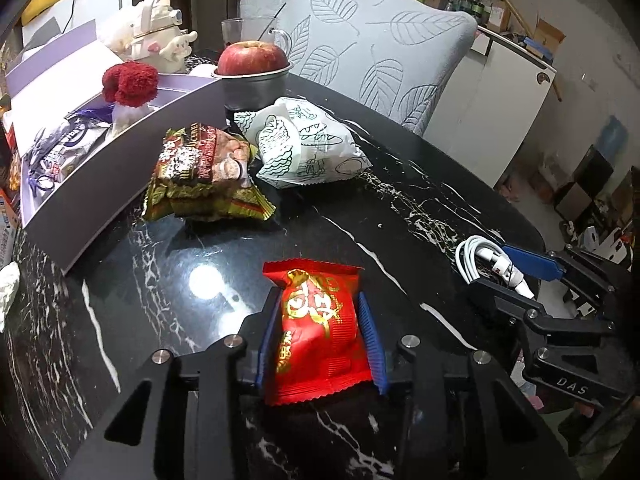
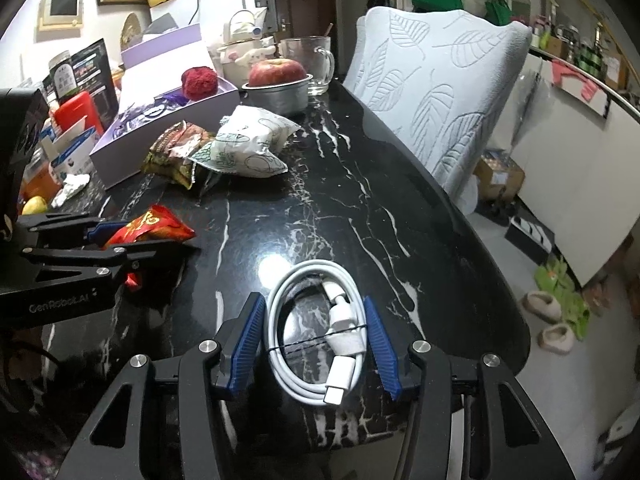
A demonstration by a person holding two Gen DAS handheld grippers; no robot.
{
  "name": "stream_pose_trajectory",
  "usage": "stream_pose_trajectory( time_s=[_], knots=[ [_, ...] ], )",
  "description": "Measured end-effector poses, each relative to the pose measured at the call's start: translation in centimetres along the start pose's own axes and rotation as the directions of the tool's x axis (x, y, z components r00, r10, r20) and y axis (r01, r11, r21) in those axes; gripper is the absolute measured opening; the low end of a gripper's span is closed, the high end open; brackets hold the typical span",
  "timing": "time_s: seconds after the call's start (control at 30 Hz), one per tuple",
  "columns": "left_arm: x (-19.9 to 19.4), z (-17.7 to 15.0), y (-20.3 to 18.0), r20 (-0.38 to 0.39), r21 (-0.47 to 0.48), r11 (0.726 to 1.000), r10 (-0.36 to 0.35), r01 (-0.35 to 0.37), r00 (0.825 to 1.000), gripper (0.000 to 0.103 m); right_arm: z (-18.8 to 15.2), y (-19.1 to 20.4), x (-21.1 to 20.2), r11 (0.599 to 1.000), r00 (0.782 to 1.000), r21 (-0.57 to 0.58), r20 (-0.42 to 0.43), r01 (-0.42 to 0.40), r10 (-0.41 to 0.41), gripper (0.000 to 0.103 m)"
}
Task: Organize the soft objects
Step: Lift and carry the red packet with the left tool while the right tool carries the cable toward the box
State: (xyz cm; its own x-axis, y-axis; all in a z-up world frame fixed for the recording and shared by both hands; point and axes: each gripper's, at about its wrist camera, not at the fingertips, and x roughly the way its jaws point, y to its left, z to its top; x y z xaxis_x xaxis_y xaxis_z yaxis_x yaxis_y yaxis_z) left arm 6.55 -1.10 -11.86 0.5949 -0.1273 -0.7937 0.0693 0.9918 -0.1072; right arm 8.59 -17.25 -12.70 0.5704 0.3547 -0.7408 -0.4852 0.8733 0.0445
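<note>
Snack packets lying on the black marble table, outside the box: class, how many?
3: the red packet in the left tool, the gold-brown packet beside the purple box, the white packet touching it.

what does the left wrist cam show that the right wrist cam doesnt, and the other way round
Only the left wrist view shows the left gripper head-on, both pads pressed on the red snack packet. Only the right wrist view shows the right gripper with its pads against the coiled white cable, and slippers on the floor. Both show the apple in its metal tin, the white printed packet and the purple box.
</note>
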Motion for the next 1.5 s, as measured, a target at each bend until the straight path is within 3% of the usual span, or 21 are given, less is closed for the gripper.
stream_pose_trajectory(
  time_s=[0.23,0.77,1.17,1.5],
  knots=[
    [-2.0,-0.9,0.4,0.024,-0.018,1.000,0.007,-0.007,1.000,0.037,0.0,1.0,-0.6,1.000,0.999,-0.008,0.011,-0.031,0.031,0.050],
    [-8.7,-2.6,3.4,0.120,-0.093,0.992,0.097,-0.086,0.988,0.037,1.3,6.2,-2.0,0.977,0.979,-0.074,0.024,-0.198,0.201,0.050],
    [-13.5,-2.5,5.6,0.224,-0.155,0.979,0.164,-0.131,0.961,0.037,3.7,10.3,-4.4,0.942,0.951,-0.182,0.073,-0.283,0.300,0.050],
    [-16.4,-0.4,7.5,0.308,-0.167,0.973,0.203,-0.158,0.929,0.037,6.6,12.5,-6.2,0.921,0.930,-0.232,0.126,-0.312,0.346,0.050]
  ],
)
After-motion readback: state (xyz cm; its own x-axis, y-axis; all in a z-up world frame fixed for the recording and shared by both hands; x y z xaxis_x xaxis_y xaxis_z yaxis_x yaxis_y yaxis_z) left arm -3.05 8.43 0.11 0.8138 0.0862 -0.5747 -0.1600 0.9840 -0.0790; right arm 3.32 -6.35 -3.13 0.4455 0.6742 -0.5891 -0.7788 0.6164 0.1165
